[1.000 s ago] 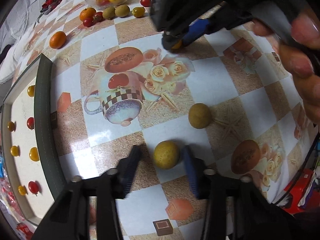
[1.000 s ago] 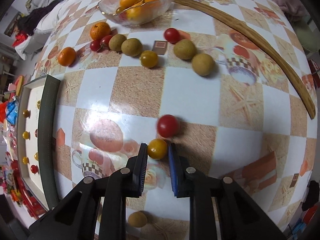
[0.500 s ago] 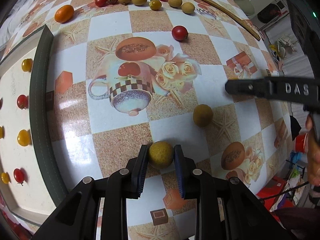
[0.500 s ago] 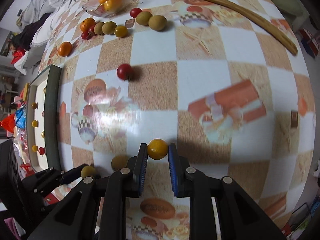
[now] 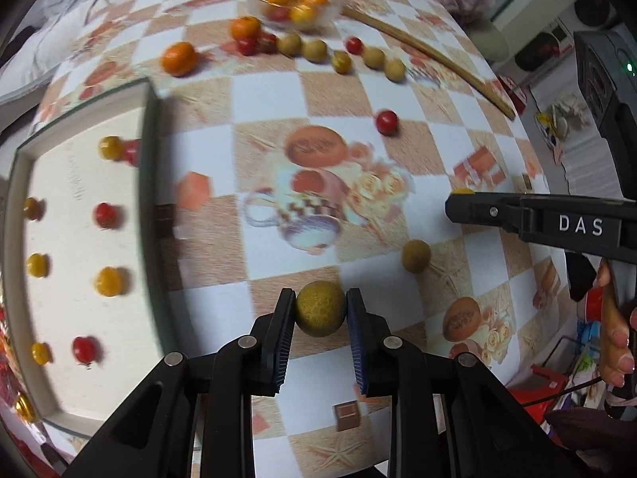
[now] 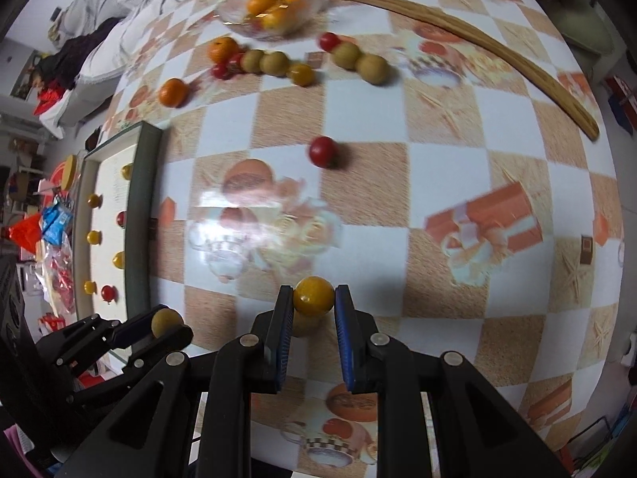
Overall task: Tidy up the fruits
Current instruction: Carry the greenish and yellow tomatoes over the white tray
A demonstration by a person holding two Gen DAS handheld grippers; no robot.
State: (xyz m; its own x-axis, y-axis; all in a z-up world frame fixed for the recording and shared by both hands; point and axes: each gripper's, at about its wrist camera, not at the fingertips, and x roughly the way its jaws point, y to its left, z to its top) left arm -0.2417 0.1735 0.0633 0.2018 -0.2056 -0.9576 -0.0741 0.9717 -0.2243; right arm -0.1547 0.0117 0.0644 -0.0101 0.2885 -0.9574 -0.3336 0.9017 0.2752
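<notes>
Your left claw (image 5: pixel 321 312) pinches a brownish-green fruit (image 5: pixel 321 309), your right claw (image 6: pixel 314 298) a yellow tomato (image 6: pixel 313 295); both round, either could slip before reaching the tray (image 5: pixel 149 183).

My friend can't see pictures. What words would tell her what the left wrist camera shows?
The left claw grips a brownish-green round fruit above a checkered tablecloth. A white tray at left holds rows of small red and yellow tomatoes, and more fruit lies near a glass bowl at the far side.
</notes>
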